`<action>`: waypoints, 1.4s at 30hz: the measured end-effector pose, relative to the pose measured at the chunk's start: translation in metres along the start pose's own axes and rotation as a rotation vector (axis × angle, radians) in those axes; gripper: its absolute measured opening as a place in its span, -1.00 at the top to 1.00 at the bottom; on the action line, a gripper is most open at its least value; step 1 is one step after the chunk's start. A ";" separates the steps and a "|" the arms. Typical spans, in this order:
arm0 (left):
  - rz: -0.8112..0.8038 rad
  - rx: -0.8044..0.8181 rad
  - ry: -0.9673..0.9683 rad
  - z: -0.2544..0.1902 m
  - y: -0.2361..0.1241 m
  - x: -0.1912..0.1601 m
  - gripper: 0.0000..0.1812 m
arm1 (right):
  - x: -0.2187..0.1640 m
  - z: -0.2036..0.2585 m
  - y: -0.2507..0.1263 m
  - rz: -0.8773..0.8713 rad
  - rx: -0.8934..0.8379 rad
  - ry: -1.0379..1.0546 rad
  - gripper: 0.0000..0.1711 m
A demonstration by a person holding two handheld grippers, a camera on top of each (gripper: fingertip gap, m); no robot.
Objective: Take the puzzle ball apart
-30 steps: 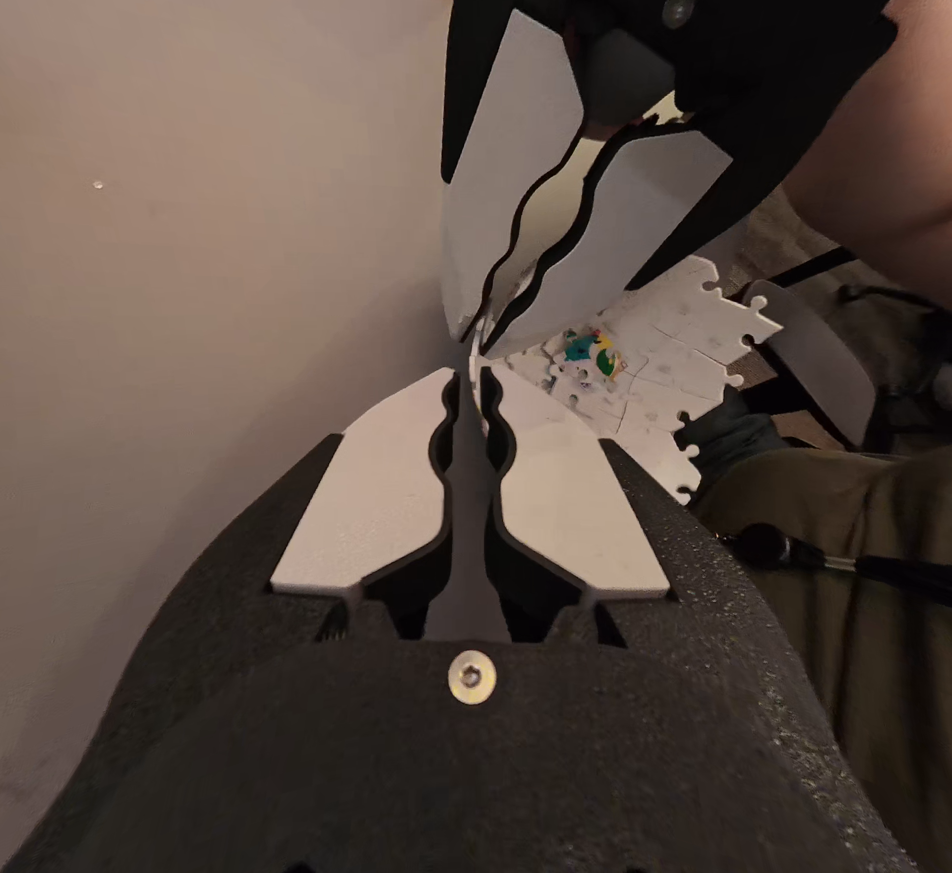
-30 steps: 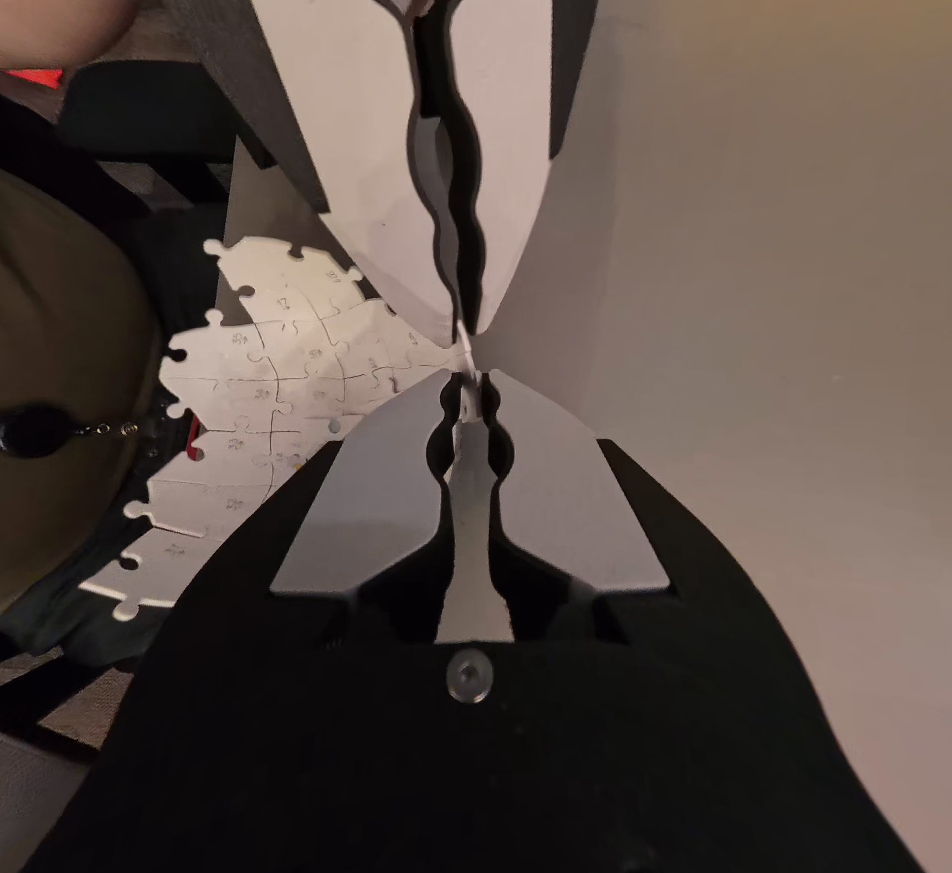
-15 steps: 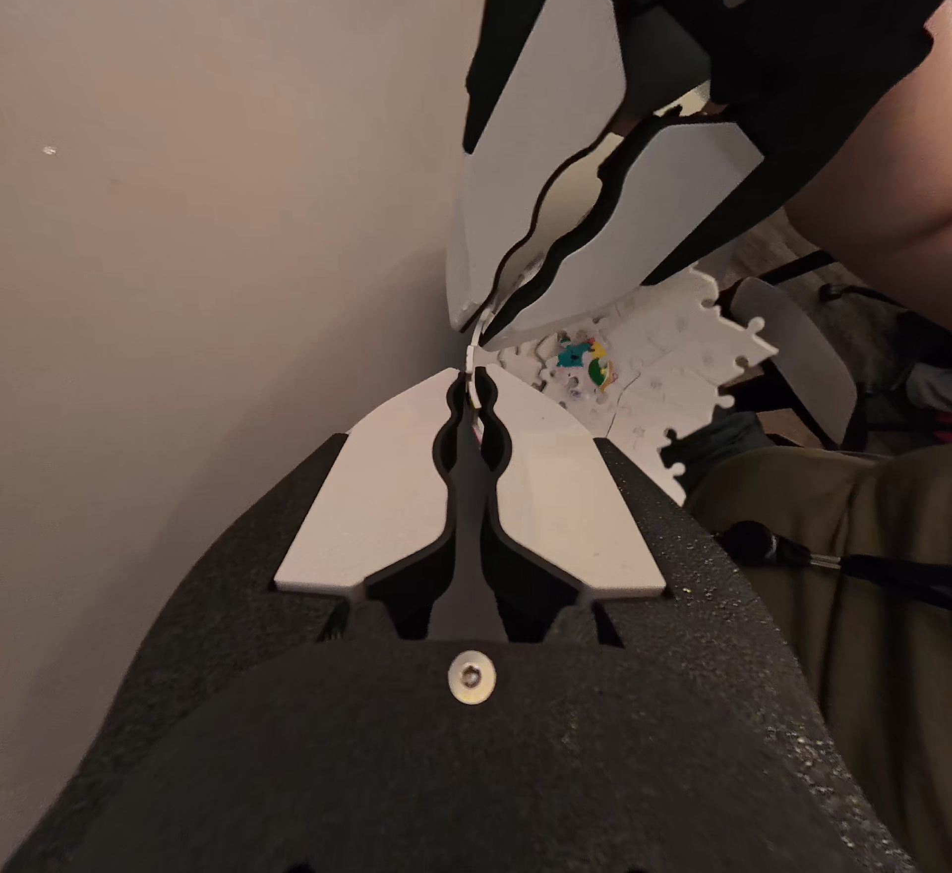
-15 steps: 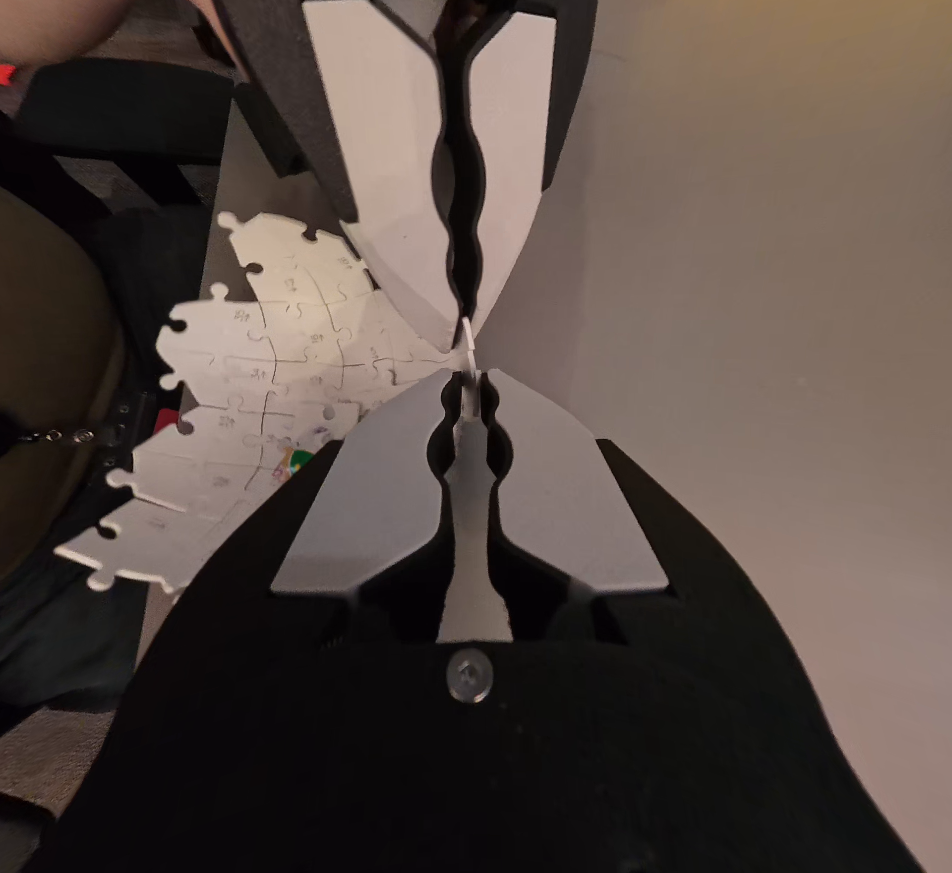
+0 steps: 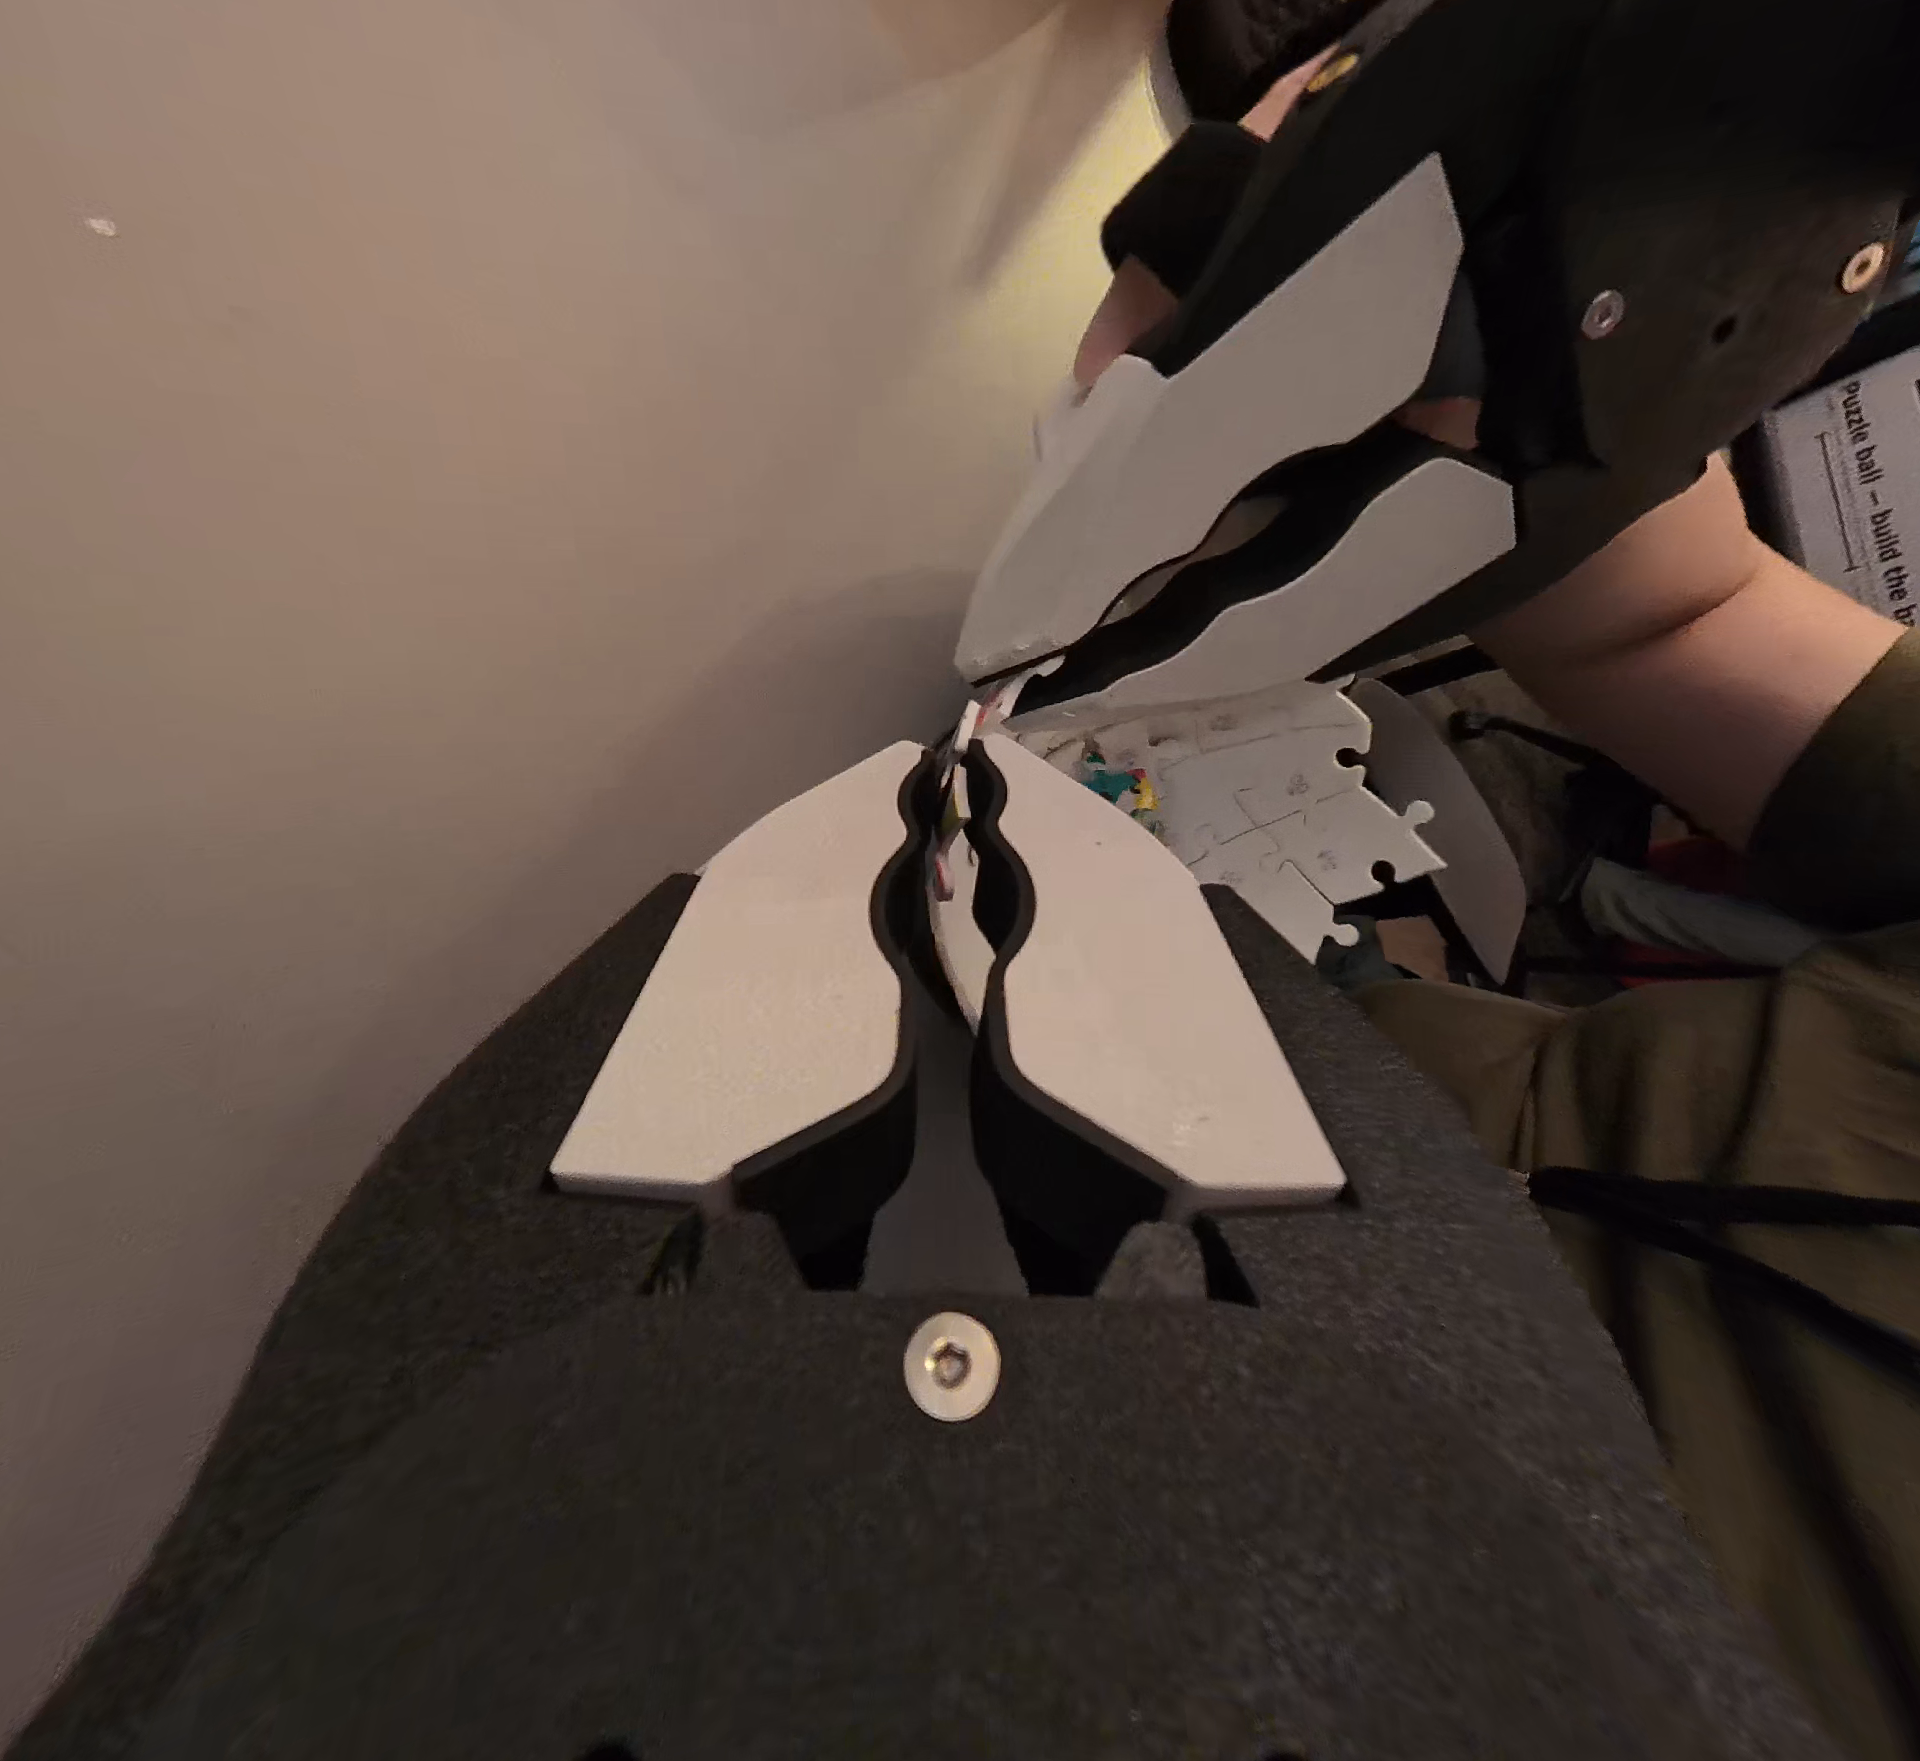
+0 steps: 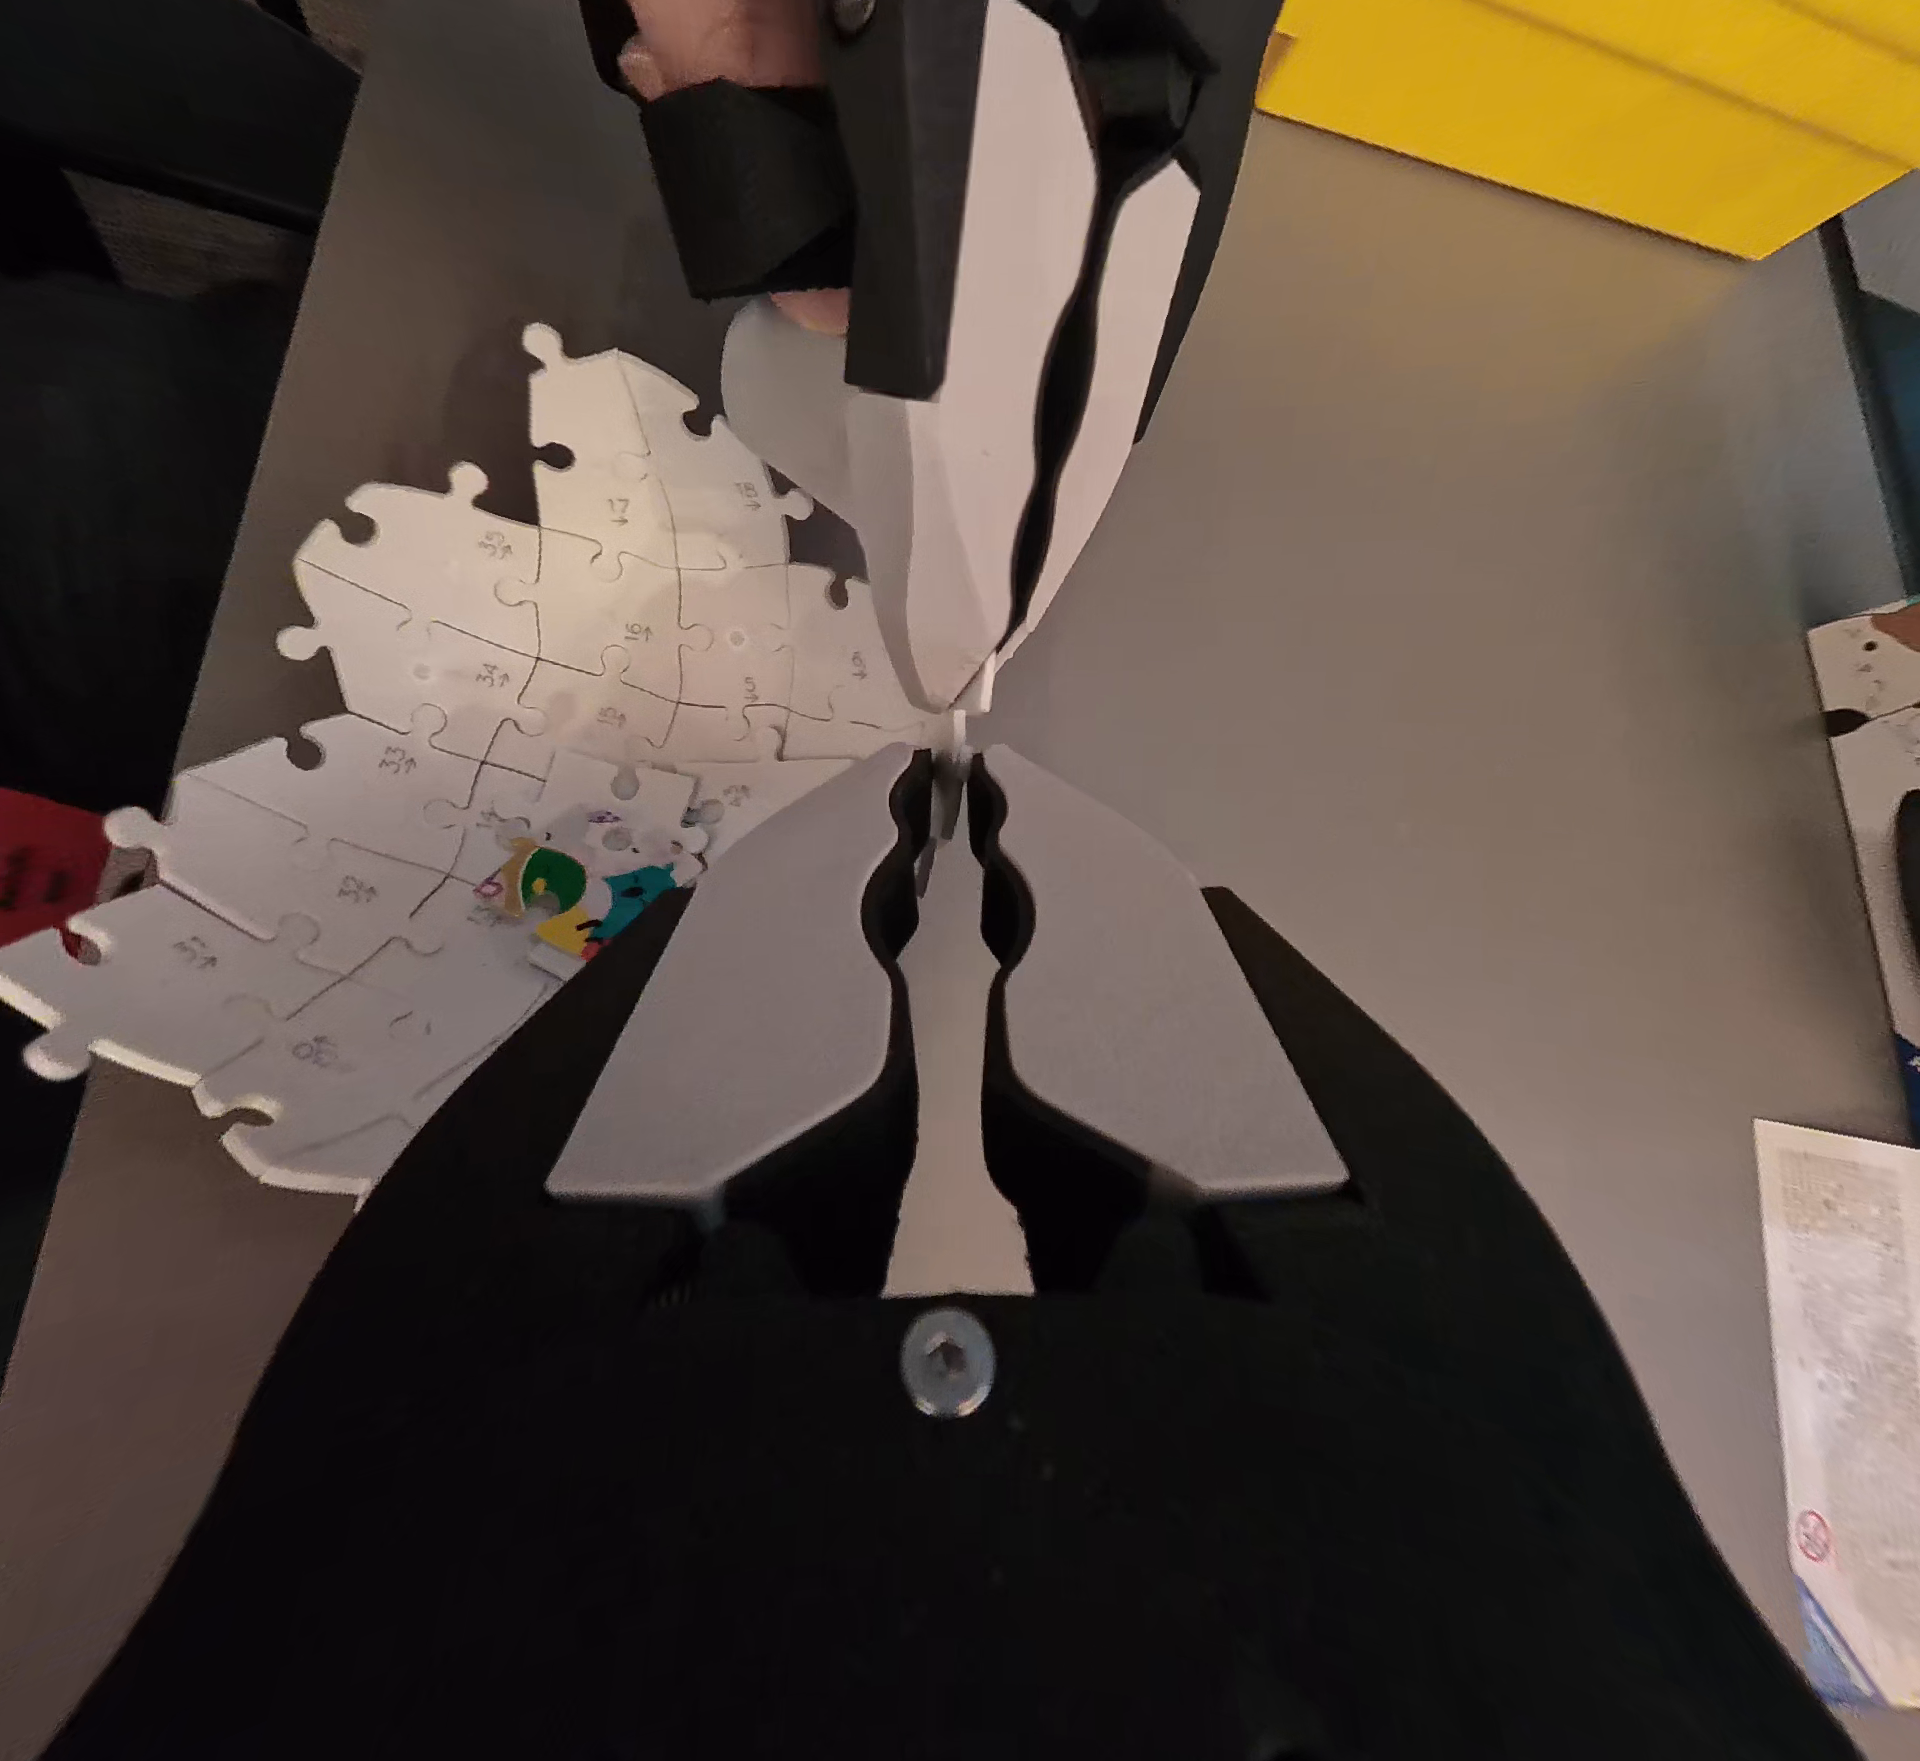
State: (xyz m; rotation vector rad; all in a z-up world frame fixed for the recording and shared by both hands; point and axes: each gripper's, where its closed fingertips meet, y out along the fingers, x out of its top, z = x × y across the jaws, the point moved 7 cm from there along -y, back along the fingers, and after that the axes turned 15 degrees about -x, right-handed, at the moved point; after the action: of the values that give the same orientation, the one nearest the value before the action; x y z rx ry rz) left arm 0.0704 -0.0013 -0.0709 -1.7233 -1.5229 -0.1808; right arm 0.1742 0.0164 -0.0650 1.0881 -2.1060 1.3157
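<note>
1. The puzzle ball is no longer a sphere. What shows is a curved shell of white interlocked pieces with their plain inner sides facing the camera, held up above the grey table on the left of the right wrist view. A few loose coloured pieces lie in its hollow.

2. At the shell's right-hand edge, two small neighbouring pieces stick out. Each claw has one of them, which looks meant to isolate a single joint.

3. The right claw comes in from the near side and is clenched on a piece edge-on between its tips.

4. The left claw reaches down from the far side, tip to tip with the other. In its own view the left claw is likewise clamped on a thin piece. The opposed grips probably let one piece be twisted or pulled off while the other stays anchored.

5. The shell hangs from this pinch, so I judge a sharp tug could shed several pieces at once.

6. Farther out, a yellow box sits on the table at far right. Printed sheets lie along the right edge.
</note>
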 end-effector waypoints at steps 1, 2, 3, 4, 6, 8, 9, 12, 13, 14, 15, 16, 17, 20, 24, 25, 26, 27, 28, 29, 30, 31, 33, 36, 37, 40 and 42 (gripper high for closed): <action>-0.002 0.027 -0.002 0.002 -0.001 0.000 0.97 | 0.002 0.002 -0.001 -0.016 0.009 0.002 0.94; -0.016 0.025 -0.006 0.002 -0.002 0.001 0.97 | 0.003 0.001 -0.002 -0.010 0.001 0.003 0.94; -0.024 0.018 -0.006 0.002 -0.002 0.001 0.97 | 0.004 0.001 -0.003 -0.005 -0.003 -0.001 0.94; -0.027 0.017 -0.001 0.002 -0.002 0.001 0.97 | 0.004 0.001 -0.003 0.002 -0.004 -0.003 0.94; -0.023 0.021 -0.006 0.002 -0.001 0.000 0.97 | 0.003 0.001 -0.002 0.011 -0.003 -0.013 0.93; -0.015 0.031 0.006 0.001 -0.001 0.000 0.97 | 0.003 0.001 -0.001 0.002 -0.008 -0.021 0.91; -0.012 0.038 0.014 0.001 -0.002 0.000 0.97 | 0.002 0.000 -0.001 -0.003 -0.003 -0.010 0.91; -0.032 0.032 0.016 0.000 -0.003 0.001 0.97 | 0.001 -0.002 -0.001 -0.022 0.027 0.035 0.93; -0.046 0.007 -0.004 0.001 -0.004 0.001 0.97 | 0.002 -0.002 -0.002 -0.032 0.033 0.024 0.93; -0.063 -0.029 -0.032 0.002 -0.004 0.000 0.97 | 0.002 -0.001 -0.003 -0.045 0.031 0.002 0.93; -0.083 -0.068 -0.070 0.004 -0.006 0.000 0.97 | 0.003 -0.001 -0.004 -0.065 0.023 -0.030 0.93; -0.096 -0.109 -0.111 0.006 -0.007 -0.001 0.97 | 0.004 0.001 -0.005 -0.087 0.013 -0.071 0.93; -0.098 -0.148 -0.146 0.008 -0.008 -0.002 0.97 | 0.004 0.002 -0.005 -0.107 0.004 -0.109 0.93; -0.077 -0.161 -0.148 0.010 -0.009 -0.003 0.95 | 0.002 0.001 -0.001 -0.098 0.011 -0.084 0.91; -0.119 -0.129 -0.082 0.007 -0.015 0.001 0.80 | -0.003 -0.004 0.003 -0.078 0.069 0.012 0.91; -0.141 -0.126 -0.054 0.005 -0.019 0.003 0.78 | -0.004 -0.005 0.003 -0.078 0.078 0.028 0.92; -0.162 -0.110 -0.014 0.003 -0.023 0.004 0.78 | -0.005 -0.005 0.003 -0.074 0.082 0.040 0.92; -0.178 -0.077 0.039 0.001 -0.027 0.004 0.80 | -0.006 -0.006 0.004 -0.069 0.084 0.051 0.91; -0.173 -0.032 0.091 0.000 -0.031 0.002 0.85 | -0.006 -0.006 0.004 -0.065 0.089 0.063 0.91; -0.156 0.016 0.129 -0.001 -0.033 -0.001 0.88 | -0.006 -0.007 0.004 -0.063 0.099 0.075 0.91; -0.137 0.049 0.154 -0.001 -0.034 -0.004 0.88 | -0.006 -0.007 0.004 -0.066 0.109 0.090 0.87; -0.117 0.056 0.159 -0.002 -0.033 -0.007 0.84 | -0.005 -0.008 0.003 -0.078 0.129 0.113 0.80; -0.106 -0.011 0.111 -0.004 -0.030 -0.013 0.79 | -0.003 -0.011 0.000 -0.104 0.200 0.196 0.72; -0.143 -0.102 0.053 -0.007 -0.030 -0.020 0.79 | 0.000 -0.022 -0.004 -0.151 0.268 0.284 0.72; -0.140 -0.086 0.055 -0.007 -0.030 -0.022 0.79 | 0.001 -0.027 -0.003 -0.146 0.286 0.302 0.72; -0.053 -0.024 0.047 -0.003 -0.025 -0.027 0.78 | 0.005 -0.040 0.010 -0.086 0.356 0.294 0.72; 0.003 -0.001 0.035 0.000 -0.018 -0.026 0.78 | 0.011 -0.041 0.021 -0.067 0.443 0.249 0.72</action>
State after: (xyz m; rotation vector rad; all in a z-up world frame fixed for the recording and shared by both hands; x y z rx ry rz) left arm 0.0473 -0.0221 -0.0779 -1.7145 -1.4954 -0.2099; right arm 0.1488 0.0539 -0.0500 1.0809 -1.6254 1.8325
